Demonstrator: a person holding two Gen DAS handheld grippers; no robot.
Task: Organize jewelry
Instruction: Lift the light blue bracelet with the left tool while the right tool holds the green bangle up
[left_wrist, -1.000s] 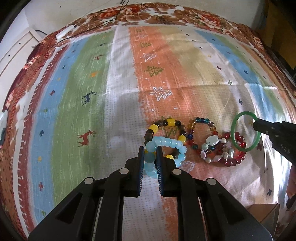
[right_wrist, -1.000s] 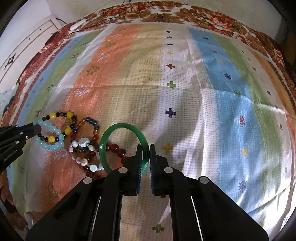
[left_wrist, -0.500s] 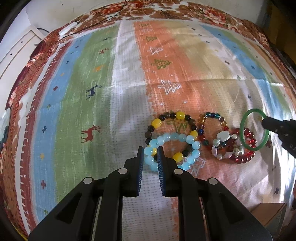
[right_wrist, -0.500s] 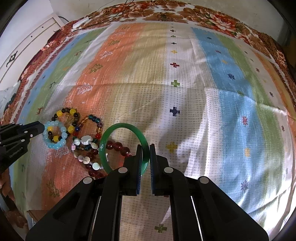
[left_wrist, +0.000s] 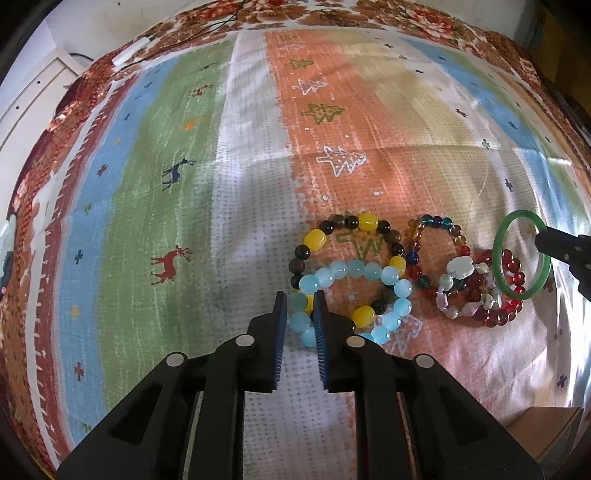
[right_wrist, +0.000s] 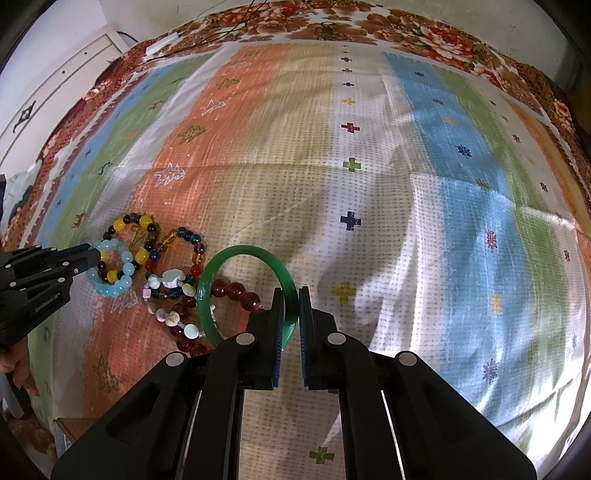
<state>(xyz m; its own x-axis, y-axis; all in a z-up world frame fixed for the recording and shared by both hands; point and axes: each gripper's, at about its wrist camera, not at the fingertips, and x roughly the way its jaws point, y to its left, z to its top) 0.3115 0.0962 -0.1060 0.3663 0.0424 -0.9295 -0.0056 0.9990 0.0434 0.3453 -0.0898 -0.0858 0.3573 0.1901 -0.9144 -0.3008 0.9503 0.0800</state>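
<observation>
My left gripper (left_wrist: 300, 295) has its jaws closing on the near-left beads of the light blue bracelet (left_wrist: 369, 271), and the pads touch them. That bracelet overlaps a yellow-and-dark bead bracelet (left_wrist: 365, 221). To the right of it lie a multicolour bead bracelet (left_wrist: 436, 221), a white-stone bracelet (left_wrist: 460, 267) and a red bead bracelet (left_wrist: 513, 266). My right gripper (right_wrist: 291, 291) is shut on the right side of a green bangle (right_wrist: 240, 253), which is held tilted over the red beads (right_wrist: 236, 290). The left gripper (right_wrist: 94, 254) shows at the left edge of the right wrist view.
Everything lies on a striped cloth (right_wrist: 461, 184) printed with crosses, trees and deer, with a flowered border (right_wrist: 424, 29) at the far side. A white cable and plug (left_wrist: 129, 55) lie at the far left. A white cabinet (right_wrist: 44, 96) stands beyond the left edge.
The bracelet pile has slid a little right and up in the left wrist view. The left jaws stay around the light blue beads. The right gripper keeps the bangle in the same place.
</observation>
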